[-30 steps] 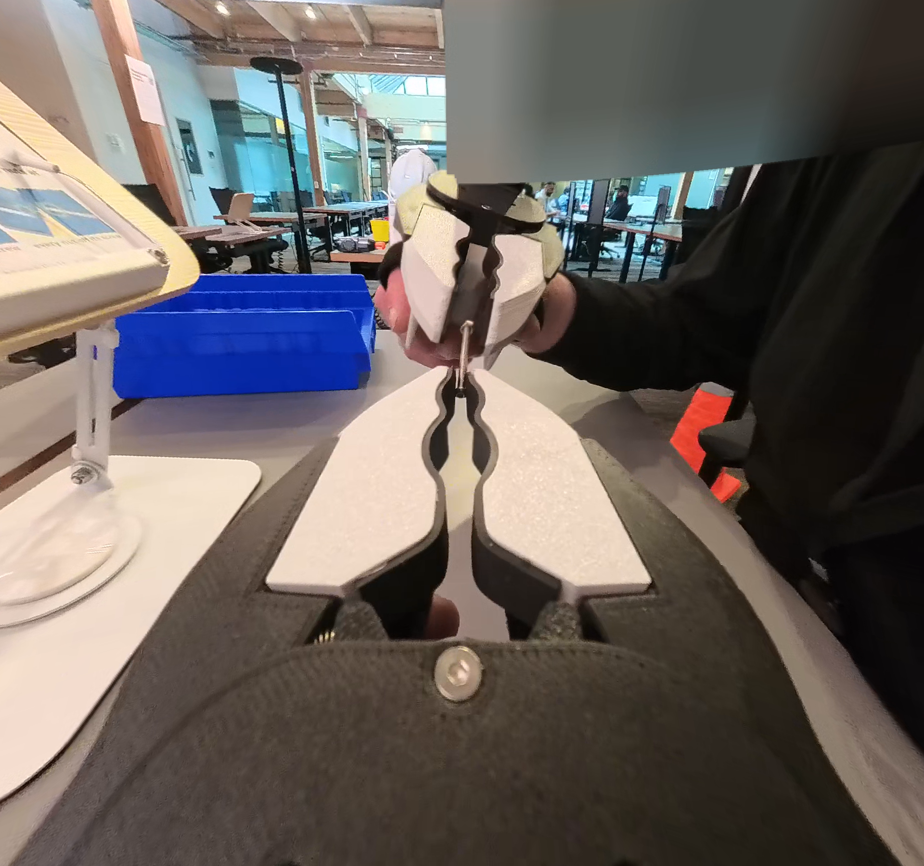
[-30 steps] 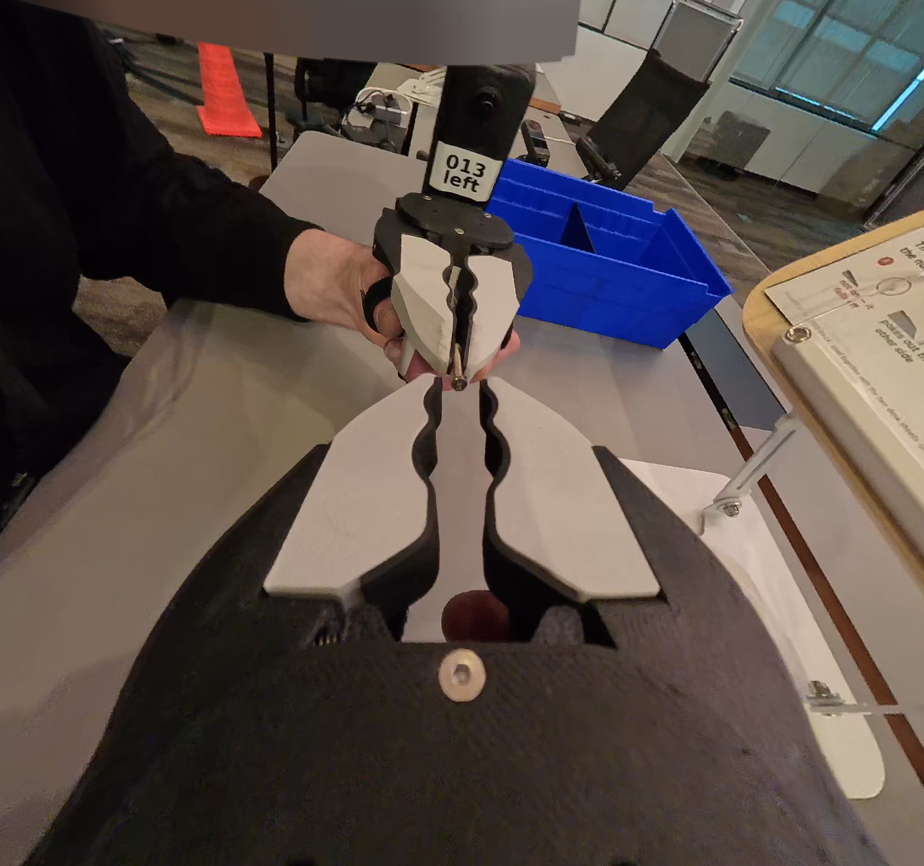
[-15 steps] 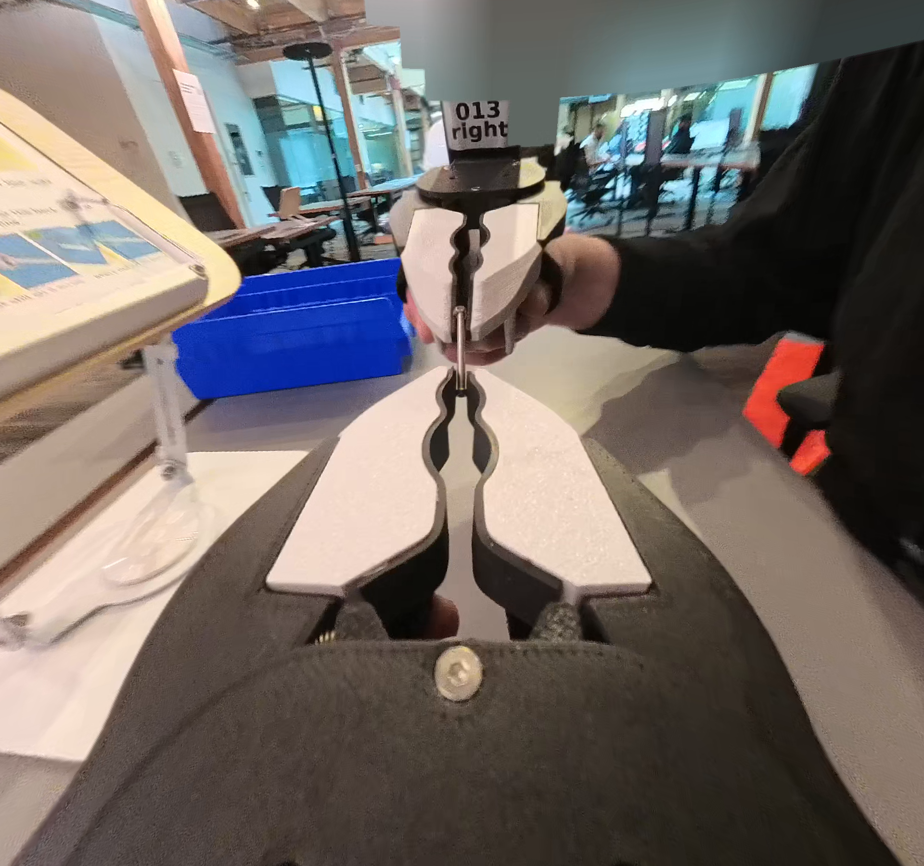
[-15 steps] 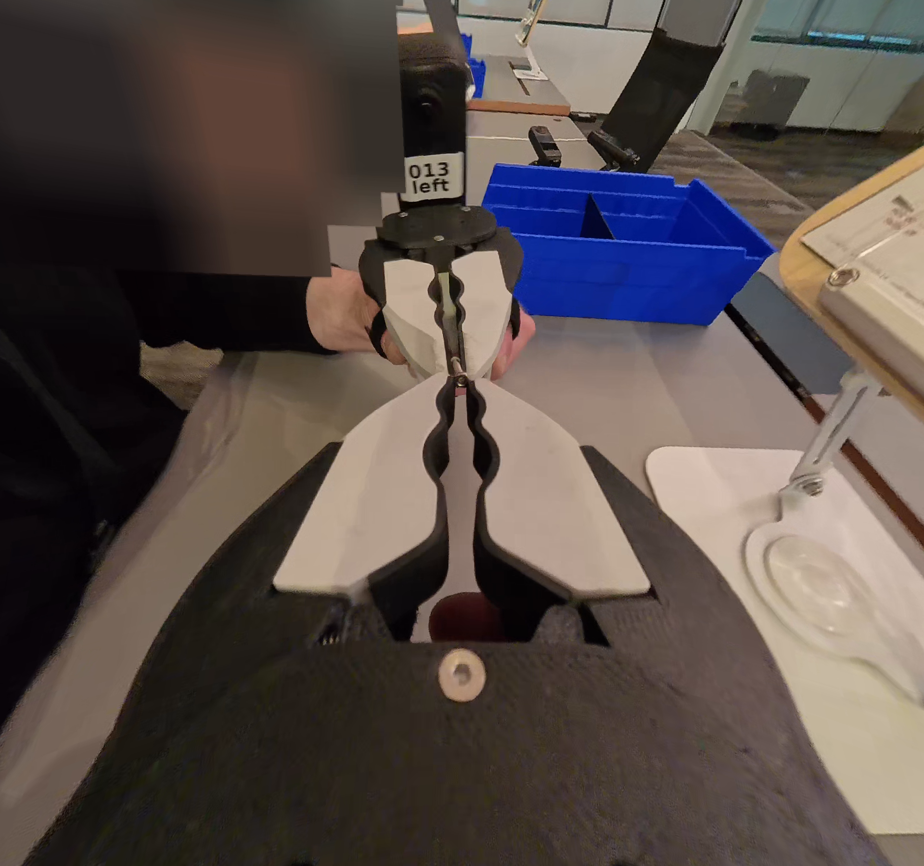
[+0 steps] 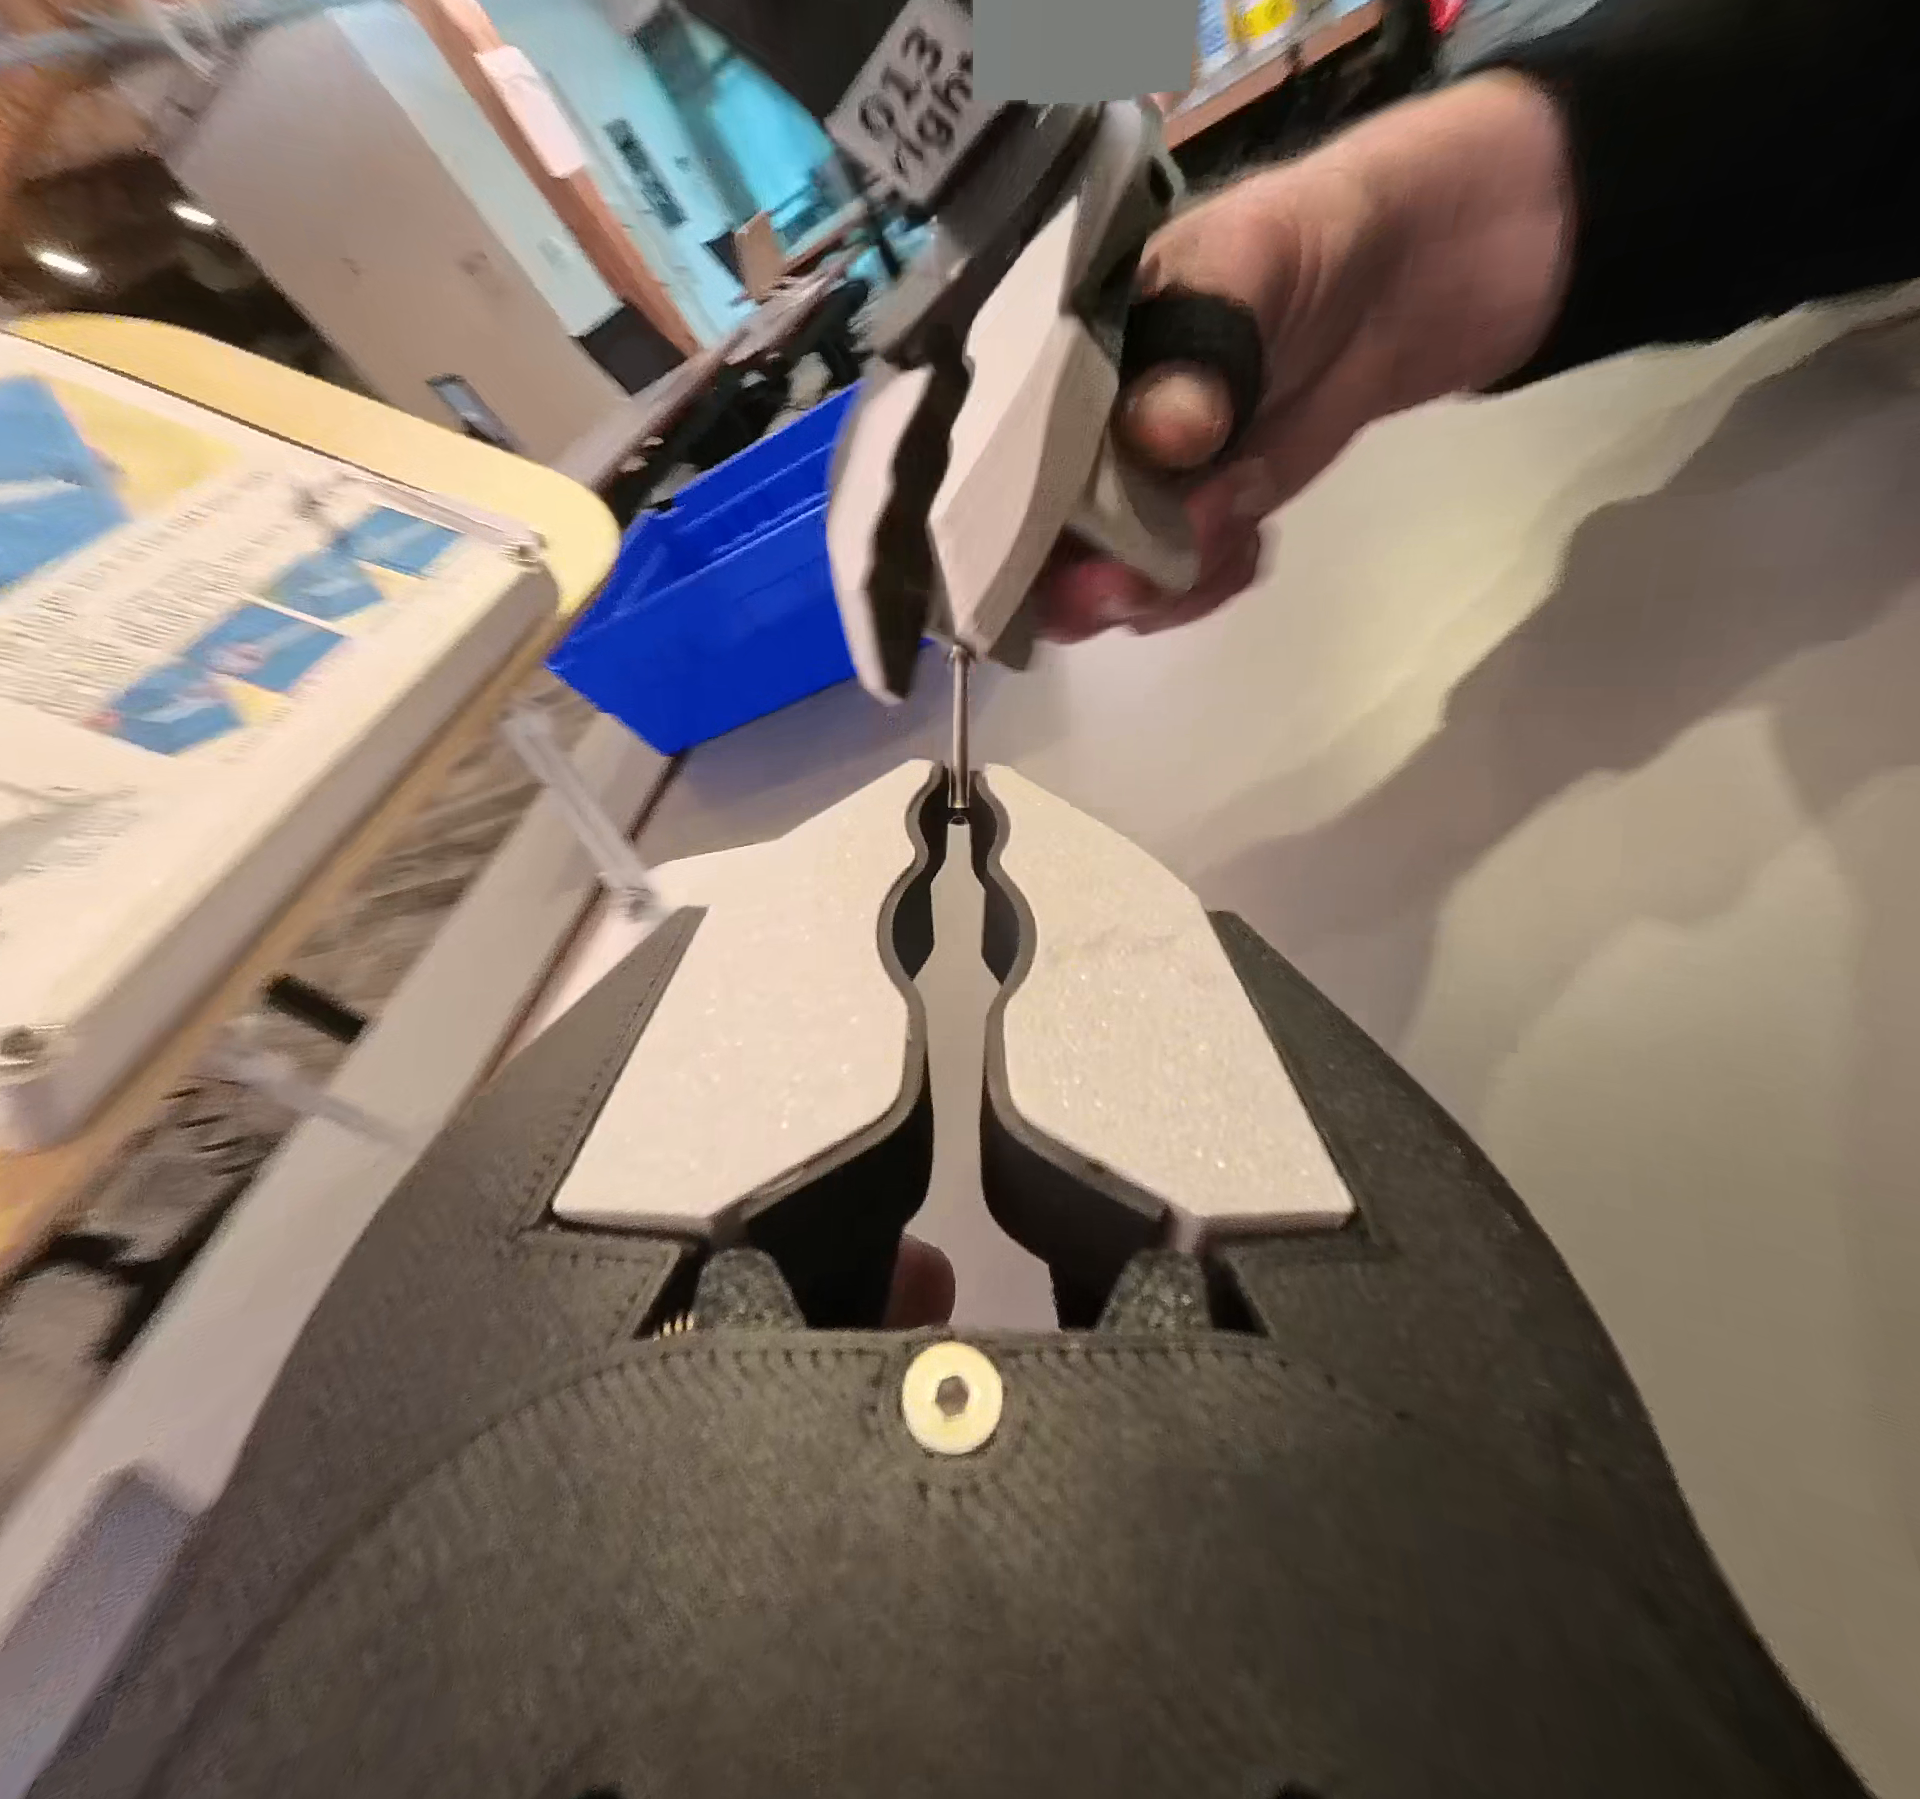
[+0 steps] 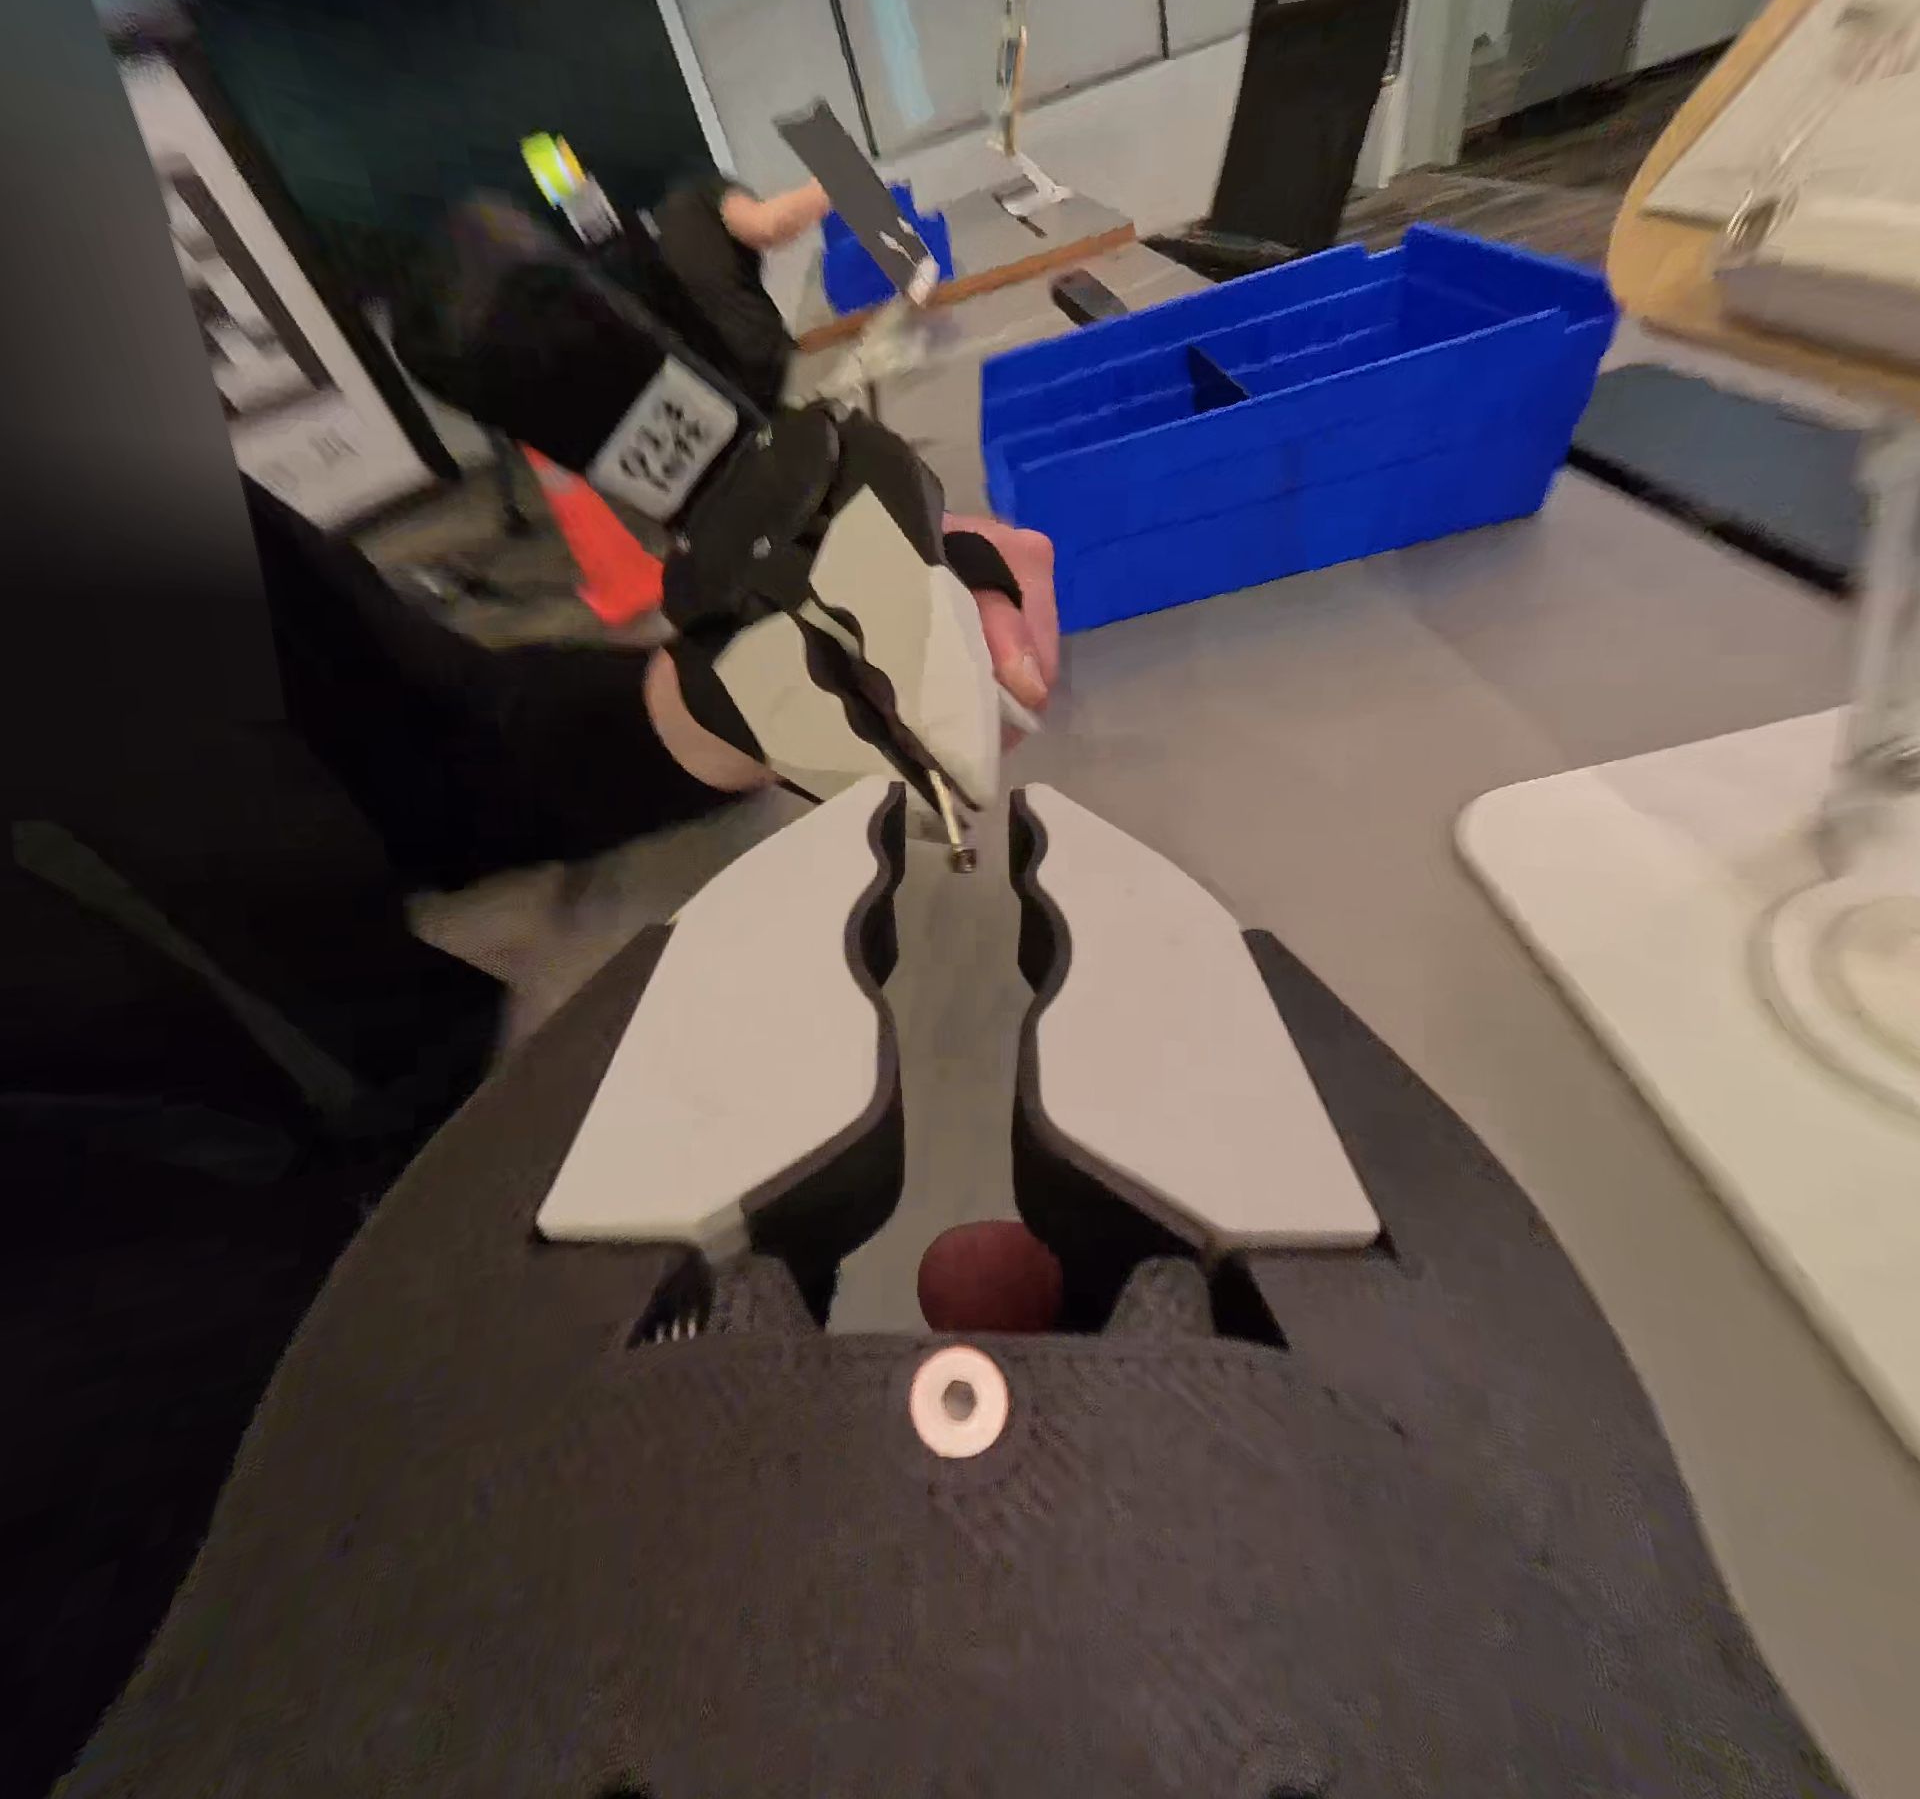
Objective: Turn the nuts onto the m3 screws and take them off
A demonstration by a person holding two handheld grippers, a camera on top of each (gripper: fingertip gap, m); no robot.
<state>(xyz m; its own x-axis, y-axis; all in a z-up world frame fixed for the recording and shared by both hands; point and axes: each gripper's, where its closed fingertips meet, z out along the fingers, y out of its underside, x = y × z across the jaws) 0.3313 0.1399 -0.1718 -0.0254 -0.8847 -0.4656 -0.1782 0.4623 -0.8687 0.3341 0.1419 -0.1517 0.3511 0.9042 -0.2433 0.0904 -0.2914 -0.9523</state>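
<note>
My left gripper (image 5: 958, 783) is shut on a thin metal m3 screw (image 5: 961, 721) and holds it by one end above the grey table. The screw points at my right gripper (image 5: 945, 674), which shows tilted and held in a hand. In the right wrist view my right gripper (image 6: 956, 799) is open. The screw (image 6: 948, 819) reaches between its fingertips without touching them, and a small nut (image 6: 964, 858) sits on its free end. My left gripper (image 6: 940, 788) shows there tilted, pinching the screw.
A blue divided bin (image 5: 717, 606) stands at the back of the grey table (image 5: 1455, 814); it also shows in the right wrist view (image 6: 1299, 461). A board with a printed sheet (image 5: 260, 606) stands on a white base plate (image 6: 1662, 918).
Half a second ago my right gripper was shut on the nut at the screw's end; it has since opened. Both grippers have rolled to a tilt. The left gripper still holds the screw.
</note>
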